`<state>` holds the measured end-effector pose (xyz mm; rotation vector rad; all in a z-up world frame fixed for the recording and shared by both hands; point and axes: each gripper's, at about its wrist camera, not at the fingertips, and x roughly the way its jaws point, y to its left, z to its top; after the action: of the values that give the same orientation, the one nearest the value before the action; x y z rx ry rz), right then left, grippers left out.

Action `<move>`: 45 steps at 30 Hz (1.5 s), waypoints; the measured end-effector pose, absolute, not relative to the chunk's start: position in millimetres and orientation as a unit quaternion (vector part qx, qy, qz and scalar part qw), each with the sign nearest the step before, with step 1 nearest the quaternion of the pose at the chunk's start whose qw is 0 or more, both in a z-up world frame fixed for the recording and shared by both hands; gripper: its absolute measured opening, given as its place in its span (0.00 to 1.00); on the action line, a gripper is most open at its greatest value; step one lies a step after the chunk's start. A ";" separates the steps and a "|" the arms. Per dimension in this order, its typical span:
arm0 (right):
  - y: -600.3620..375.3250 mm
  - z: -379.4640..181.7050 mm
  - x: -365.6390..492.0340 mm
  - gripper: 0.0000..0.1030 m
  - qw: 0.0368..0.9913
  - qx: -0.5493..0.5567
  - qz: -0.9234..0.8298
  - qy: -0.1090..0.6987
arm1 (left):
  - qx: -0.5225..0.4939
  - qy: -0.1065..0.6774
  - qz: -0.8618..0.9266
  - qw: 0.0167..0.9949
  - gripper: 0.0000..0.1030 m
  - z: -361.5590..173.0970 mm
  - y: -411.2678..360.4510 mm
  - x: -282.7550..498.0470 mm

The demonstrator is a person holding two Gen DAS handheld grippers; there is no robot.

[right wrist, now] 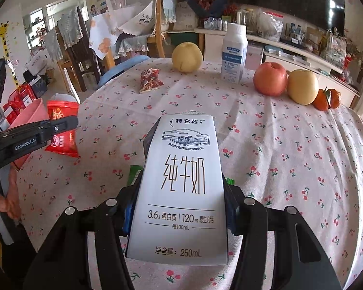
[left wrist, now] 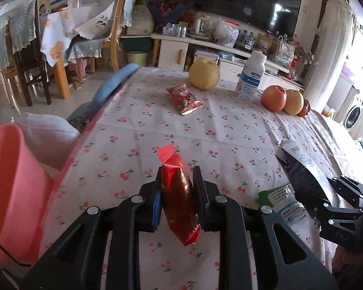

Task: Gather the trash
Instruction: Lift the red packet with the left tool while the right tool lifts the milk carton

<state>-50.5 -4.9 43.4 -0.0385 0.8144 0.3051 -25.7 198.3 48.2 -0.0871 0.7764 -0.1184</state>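
My left gripper [left wrist: 177,177] is shut on a red snack wrapper [left wrist: 179,198] and holds it above the cherry-print tablecloth [left wrist: 230,125], next to a pink bin [left wrist: 9,181] at the table's left edge. My right gripper [right wrist: 181,145] is shut on a white milk carton [right wrist: 184,188], held above the table. In the right wrist view the left gripper [right wrist: 36,135] with its wrapper [right wrist: 61,130] and the pink bin [right wrist: 29,116] show at left. A second red wrapper [left wrist: 185,99] lies further back on the table; it also shows in the right wrist view [right wrist: 150,81].
A white bottle [left wrist: 250,77], a yellow pear [left wrist: 204,73], a red apple [left wrist: 273,97], another pear [left wrist: 293,101] and tomatoes [right wrist: 326,99] stand at the far side. A green packet [left wrist: 278,198] lies under the right gripper. Chairs and a TV cabinet stand behind.
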 end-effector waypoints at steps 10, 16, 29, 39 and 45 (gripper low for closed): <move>13.7 45.1 -73.6 0.54 0.910 -0.029 0.150 0.385 | -0.030 0.351 -0.041 0.935 0.24 64.9 215.1 -40.8; 16.8 49.8 -80.7 0.54 0.909 -0.012 0.152 0.389 | -0.026 0.334 -0.037 0.942 0.24 75.4 224.1 -48.1; 40.5 52.2 -94.8 0.54 0.904 -0.013 0.163 0.396 | -0.013 0.308 -0.020 0.951 0.24 91.4 237.9 -53.5; 54.0 54.9 -95.4 0.55 0.904 -0.020 0.162 0.394 | -0.015 0.295 -0.008 0.955 0.24 99.5 252.5 -56.8; 65.9 57.5 -94.9 0.55 0.904 -0.025 0.162 0.395 | -0.017 0.288 0.002 0.957 0.24 102.6 261.6 -57.9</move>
<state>-94.9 65.9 57.5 -0.0512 0.8158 0.3347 -57.9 261.6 102.6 -0.0346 0.5846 0.0046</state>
